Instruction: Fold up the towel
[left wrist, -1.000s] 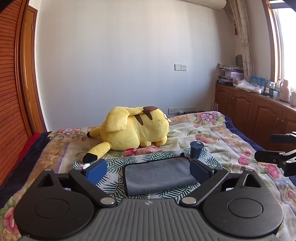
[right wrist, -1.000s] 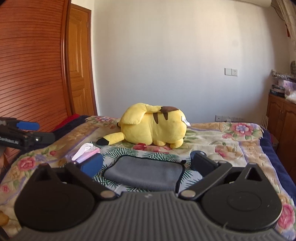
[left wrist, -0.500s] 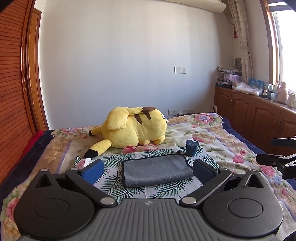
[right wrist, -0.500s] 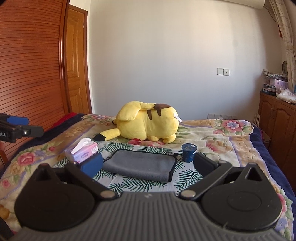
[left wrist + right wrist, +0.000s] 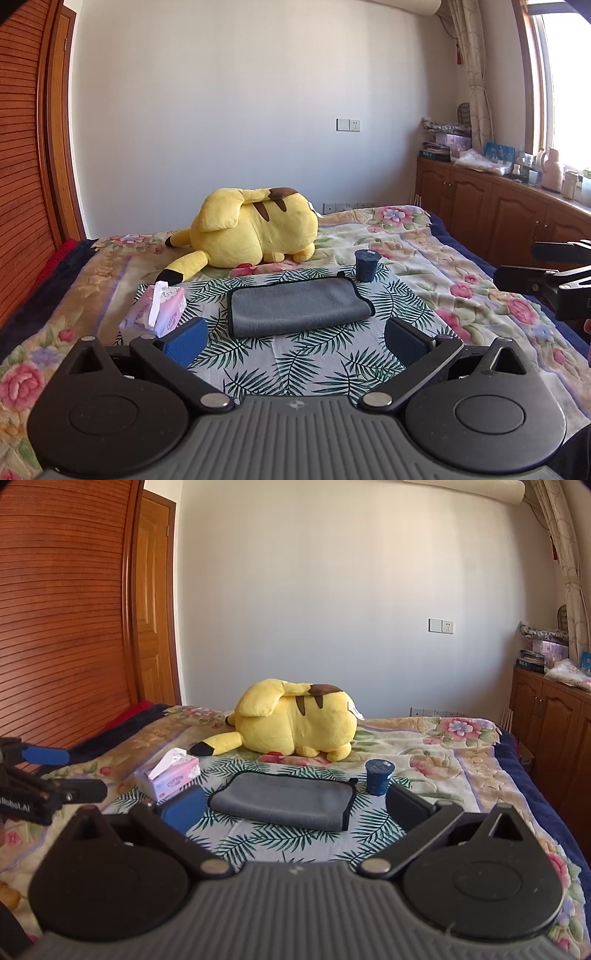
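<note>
A grey towel (image 5: 297, 307) lies folded into a flat rectangle on a palm-leaf cloth (image 5: 303, 362) on the bed; it also shows in the right wrist view (image 5: 284, 799). My left gripper (image 5: 295, 338) is open and empty, held above the bed just short of the towel. My right gripper (image 5: 295, 806) is open and empty, likewise back from the towel. Each gripper shows at the edge of the other's view: the right one (image 5: 550, 275) and the left one (image 5: 48, 775).
A yellow plush toy (image 5: 255, 232) lies behind the towel. A pink tissue pack (image 5: 157, 308) sits left of it, a dark blue cup (image 5: 366, 265) at its far right corner. Wooden cabinets (image 5: 498, 206) stand right, a wooden wardrobe (image 5: 62, 609) left.
Both grippers have pulled back and up from the towel, so it now lies farther ahead of the fingers. The tissue pack and cup have come into full view.
</note>
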A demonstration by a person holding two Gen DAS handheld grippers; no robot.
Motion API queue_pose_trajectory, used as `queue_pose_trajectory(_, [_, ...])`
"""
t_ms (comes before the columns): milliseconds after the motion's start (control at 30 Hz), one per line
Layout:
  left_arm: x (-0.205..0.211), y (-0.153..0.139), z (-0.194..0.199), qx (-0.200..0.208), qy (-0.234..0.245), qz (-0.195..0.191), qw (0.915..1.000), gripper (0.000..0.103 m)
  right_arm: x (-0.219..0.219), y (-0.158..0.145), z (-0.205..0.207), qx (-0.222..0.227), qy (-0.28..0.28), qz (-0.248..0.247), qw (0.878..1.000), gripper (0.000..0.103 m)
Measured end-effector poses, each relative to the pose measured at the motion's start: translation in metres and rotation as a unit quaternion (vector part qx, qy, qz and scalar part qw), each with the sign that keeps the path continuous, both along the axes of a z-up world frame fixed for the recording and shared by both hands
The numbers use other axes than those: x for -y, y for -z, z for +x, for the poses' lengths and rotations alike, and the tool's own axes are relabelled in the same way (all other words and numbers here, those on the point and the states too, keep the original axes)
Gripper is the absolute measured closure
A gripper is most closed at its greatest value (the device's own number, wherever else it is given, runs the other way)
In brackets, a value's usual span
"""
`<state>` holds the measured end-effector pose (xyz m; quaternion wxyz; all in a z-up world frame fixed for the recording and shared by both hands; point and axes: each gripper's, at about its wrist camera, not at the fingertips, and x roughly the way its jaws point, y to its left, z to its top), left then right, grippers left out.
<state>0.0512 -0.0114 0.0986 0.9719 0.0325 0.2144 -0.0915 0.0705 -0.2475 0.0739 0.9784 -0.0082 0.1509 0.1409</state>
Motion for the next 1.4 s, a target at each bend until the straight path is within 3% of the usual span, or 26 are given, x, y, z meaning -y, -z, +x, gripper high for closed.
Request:
queue_pose_trajectory(200, [-0.004, 0.009, -0.012, -0.002, -0.01, -0.016, 0.9998, 0.016, -0.006, 0.01, -0.01, -0.003, 0.005, -0.003, 1.0, 0.0])
queue_pose_trajectory(700, [-0.008, 0.035, -0.037, 0.017, -0.03, -0.008, 0.9994, 0.016, -0.015, 0.045, -0.031, -0.021, 0.014, -0.016, 1.0, 0.0])
queue_pose_trajectory(1133, [-0.014, 0.074, -0.035, 0.002, -0.065, -0.016, 0.9978, 0.016, -0.015, 0.08, -0.038, -0.045, 0.022, -0.003, 0.999, 0.0])
queue_pose_trajectory(1400, [-0.006, 0.09, -0.034, 0.007, -0.057, 0.014, 0.9982, 0.016, -0.012, 0.09, -0.034, -0.053, 0.03, 0.003, 0.998, 0.0])
